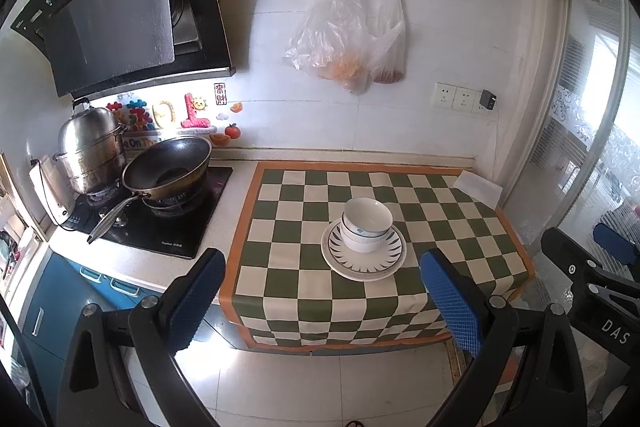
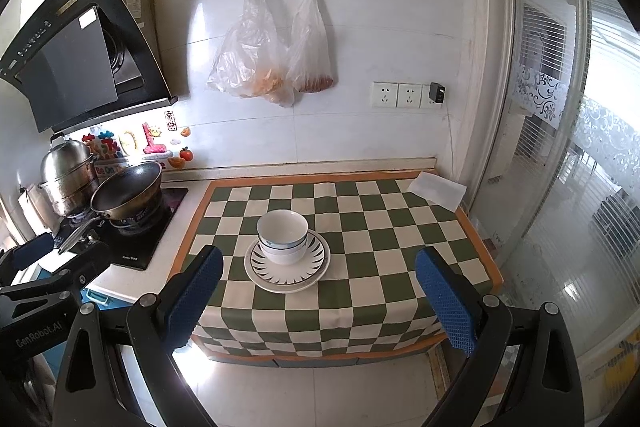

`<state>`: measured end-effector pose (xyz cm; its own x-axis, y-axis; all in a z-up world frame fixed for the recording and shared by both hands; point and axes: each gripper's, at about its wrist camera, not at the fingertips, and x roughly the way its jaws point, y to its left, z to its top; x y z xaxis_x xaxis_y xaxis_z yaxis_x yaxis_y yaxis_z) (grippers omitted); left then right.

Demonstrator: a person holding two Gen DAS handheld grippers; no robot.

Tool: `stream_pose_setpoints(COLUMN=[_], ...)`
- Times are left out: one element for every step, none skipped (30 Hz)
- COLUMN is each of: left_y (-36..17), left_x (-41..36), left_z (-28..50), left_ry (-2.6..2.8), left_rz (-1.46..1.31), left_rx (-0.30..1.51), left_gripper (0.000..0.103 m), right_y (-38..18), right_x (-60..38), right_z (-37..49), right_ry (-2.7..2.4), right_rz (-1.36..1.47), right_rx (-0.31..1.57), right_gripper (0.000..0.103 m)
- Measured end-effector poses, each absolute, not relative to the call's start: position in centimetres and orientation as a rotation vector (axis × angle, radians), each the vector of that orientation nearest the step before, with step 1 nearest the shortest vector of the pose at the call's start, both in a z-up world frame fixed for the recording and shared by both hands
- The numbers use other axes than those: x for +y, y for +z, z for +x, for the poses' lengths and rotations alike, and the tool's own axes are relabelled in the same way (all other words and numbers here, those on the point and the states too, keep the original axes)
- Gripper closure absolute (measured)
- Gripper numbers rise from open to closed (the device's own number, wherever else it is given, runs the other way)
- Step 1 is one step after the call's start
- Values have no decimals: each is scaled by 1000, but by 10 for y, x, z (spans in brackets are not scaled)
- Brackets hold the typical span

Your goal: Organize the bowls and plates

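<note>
Hovering wide: left tool (image 1: 320, 301), right tool (image 2: 318, 301) | bowls (image 2: 282, 237) stacked on plate (image 2: 287, 281)

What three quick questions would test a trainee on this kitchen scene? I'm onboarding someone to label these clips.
1. True or false: the stacked bowls sit on the patterned plates.
2. Multiple choice: what lies under the plates? A) bare stove top B) green-and-white checkered cloth C) sink
3. Fill in: both the left gripper and the right gripper are ____ and hold nothing.

Key
1. True; the bowls are nested, upright, on the plate stack.
2. B; the wok and steel steamer pot stand on the stove to the left, apart from the cloth.
3. Open.
</note>
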<state>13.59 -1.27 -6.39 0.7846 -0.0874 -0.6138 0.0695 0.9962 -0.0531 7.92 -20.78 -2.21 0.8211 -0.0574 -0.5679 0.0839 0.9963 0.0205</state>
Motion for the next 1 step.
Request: stream_pose_setpoints(left_y=[-64], left_x=[-13], left_z=[136], left_ry=[-86], left_rz=[-28], left_rx=[663], left_gripper=[3], right_y=[-23], right_x=[-208], right_z=[79], right_ry=[-74], right_rz=[44], right_rx=[605], right_gripper=[4])
